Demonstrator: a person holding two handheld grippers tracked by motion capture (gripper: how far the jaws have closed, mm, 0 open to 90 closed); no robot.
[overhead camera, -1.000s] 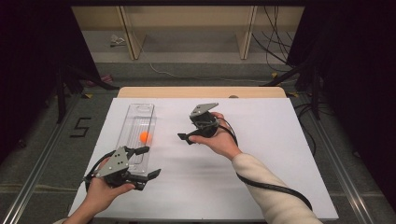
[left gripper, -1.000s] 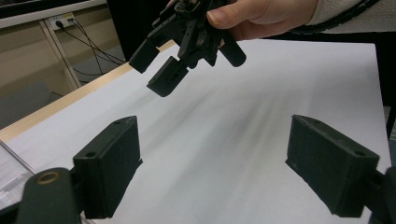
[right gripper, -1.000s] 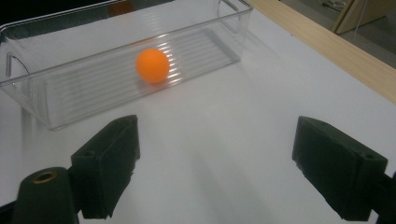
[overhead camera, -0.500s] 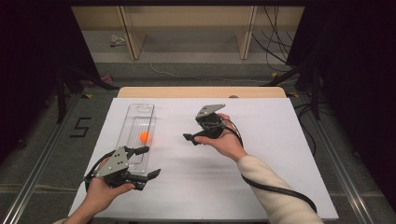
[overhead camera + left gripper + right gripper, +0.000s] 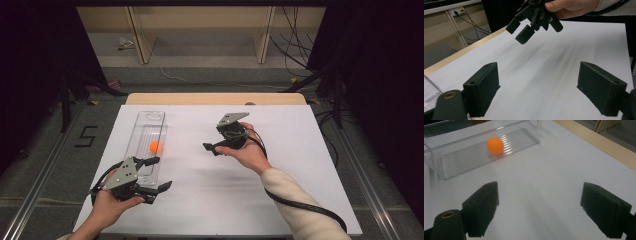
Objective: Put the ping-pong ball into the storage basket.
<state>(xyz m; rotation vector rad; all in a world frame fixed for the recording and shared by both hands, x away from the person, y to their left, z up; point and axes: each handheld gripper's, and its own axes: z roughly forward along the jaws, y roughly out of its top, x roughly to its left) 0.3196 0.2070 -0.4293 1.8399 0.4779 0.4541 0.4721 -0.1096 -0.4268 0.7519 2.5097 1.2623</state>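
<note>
The white table top [image 5: 300, 190] lies bare across its middle and whole right side, so a gripper could pass freely there. The only obstacle on it is a long clear tray [image 5: 145, 137] along the left side, with an orange ball [image 5: 155, 146] inside. The left gripper [image 5: 156, 174], jaws spread, sits at the tray's near end; the right gripper [image 5: 212, 148], jaws also apart, hovers mid-frame, open surface between it and the tray.

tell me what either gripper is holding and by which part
Nothing: left gripper and right gripper both have open, bare jaws; the orange ball lies loose in the clear plastic tray.
</note>
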